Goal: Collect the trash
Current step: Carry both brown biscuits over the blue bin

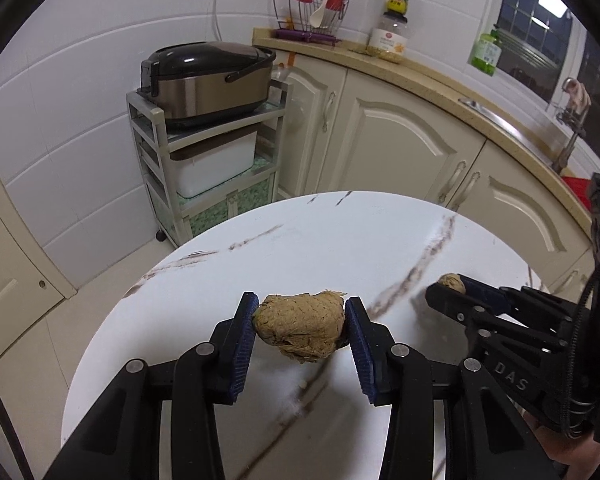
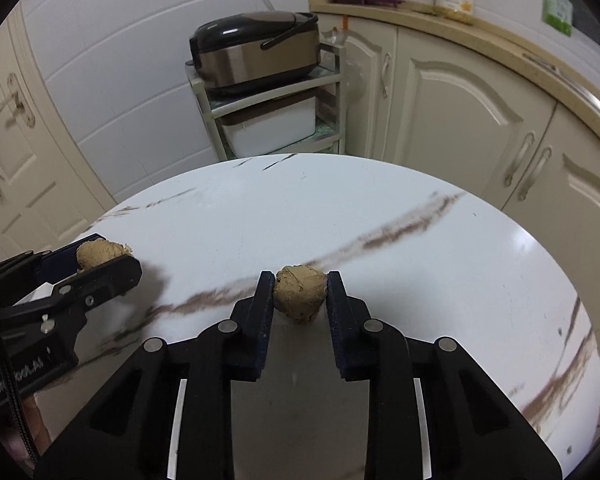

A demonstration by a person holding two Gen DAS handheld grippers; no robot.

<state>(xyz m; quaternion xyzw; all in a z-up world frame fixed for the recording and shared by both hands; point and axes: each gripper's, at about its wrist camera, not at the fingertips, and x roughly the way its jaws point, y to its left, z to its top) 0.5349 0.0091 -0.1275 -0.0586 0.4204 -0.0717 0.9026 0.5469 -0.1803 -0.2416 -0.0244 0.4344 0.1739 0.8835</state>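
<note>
Two brown crumpled wads of trash here, one in each claw, both over the round white marble-look table [image 1: 300, 240]. From the left wrist camera, the left claw [image 1: 300, 322] is clamped on the bigger wad [image 1: 302, 326], blue pads [image 1: 244, 340] pressing it from 9 and 3 o'clock, and it looks lifted a bit clear of the tabletop. Over at 3 o'clock in that same view you can see the right claw [image 1: 448, 290] with a smaller wad [image 1: 452, 282] peeking out at its tip. The right wrist camera shows that one better: right claw [image 2: 300, 294] squeezed narrow on the smaller wad [image 2: 300, 292], pads touching both sides, dead center just below the table's brown vein. The left claw [image 2: 100, 260] sits at 9 o'clock there with its wad [image 2: 100, 254]. Behind the table at 12 o'clock there's a rice cooker [image 1: 208, 76] on a small shelf cart [image 1: 160, 152], cabinets [image 1: 400, 140] to the right.
</note>
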